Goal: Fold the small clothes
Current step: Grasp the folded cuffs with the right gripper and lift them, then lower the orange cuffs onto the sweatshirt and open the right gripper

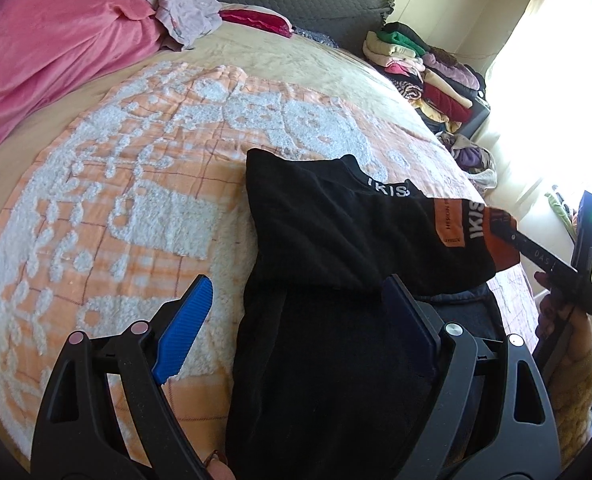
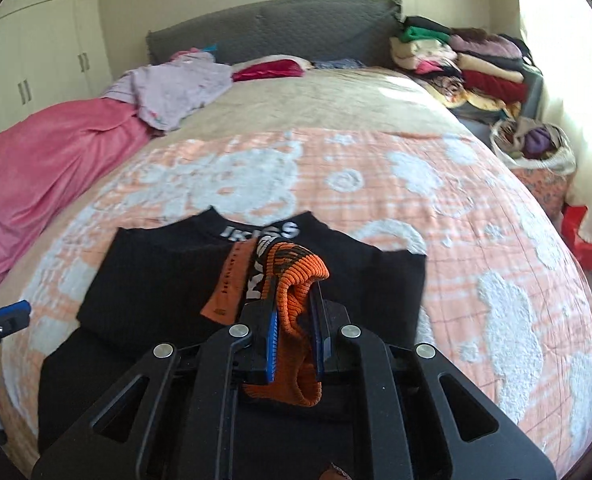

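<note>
A small black knit top (image 1: 327,240) with white collar lettering lies on the orange and white bedspread (image 1: 136,184); it also shows in the right wrist view (image 2: 168,276). My right gripper (image 2: 294,312) is shut on the top's orange cuff (image 2: 296,276) and holds the sleeve over the black body. In the left wrist view the right gripper (image 1: 507,236) grips that cuff at the right. My left gripper (image 1: 296,300) is open and empty, low over the top's near part, one blue pad over the bedspread.
A pink blanket (image 2: 48,160) and a lilac garment (image 2: 176,88) lie at the bed's far left. A pile of folded clothes (image 2: 467,64) and a bag of clothes (image 2: 535,144) stand at the far right by the window. A grey headboard (image 2: 276,28) is behind.
</note>
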Demonstrator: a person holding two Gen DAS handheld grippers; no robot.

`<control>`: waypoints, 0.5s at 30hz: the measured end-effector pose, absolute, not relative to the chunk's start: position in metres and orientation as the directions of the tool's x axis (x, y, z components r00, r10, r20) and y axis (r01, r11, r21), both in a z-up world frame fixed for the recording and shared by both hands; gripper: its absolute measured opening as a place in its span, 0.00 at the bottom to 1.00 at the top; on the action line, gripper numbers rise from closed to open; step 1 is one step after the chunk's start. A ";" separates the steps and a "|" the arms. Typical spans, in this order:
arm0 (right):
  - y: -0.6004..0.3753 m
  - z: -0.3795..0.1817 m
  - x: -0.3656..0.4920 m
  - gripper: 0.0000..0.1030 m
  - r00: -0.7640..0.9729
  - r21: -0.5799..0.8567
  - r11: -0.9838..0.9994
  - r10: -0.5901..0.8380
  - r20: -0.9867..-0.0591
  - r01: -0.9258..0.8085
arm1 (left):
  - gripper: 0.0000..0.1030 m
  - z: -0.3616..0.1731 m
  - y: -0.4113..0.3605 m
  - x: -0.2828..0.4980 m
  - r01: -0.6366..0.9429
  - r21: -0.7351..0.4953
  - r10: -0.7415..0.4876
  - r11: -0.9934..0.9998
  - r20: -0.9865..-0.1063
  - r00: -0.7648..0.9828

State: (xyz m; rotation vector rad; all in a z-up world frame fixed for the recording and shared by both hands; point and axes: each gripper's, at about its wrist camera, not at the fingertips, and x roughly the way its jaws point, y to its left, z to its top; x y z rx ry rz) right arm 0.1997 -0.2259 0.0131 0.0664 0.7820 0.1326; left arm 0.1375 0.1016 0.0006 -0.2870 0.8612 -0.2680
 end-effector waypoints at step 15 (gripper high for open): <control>-0.232 -0.013 0.202 0.13 0.675 0.096 0.994 0.104 -0.731 -0.050 | 0.77 -0.004 0.040 0.191 0.214 -0.286 -0.357 0.934 -0.726 0.588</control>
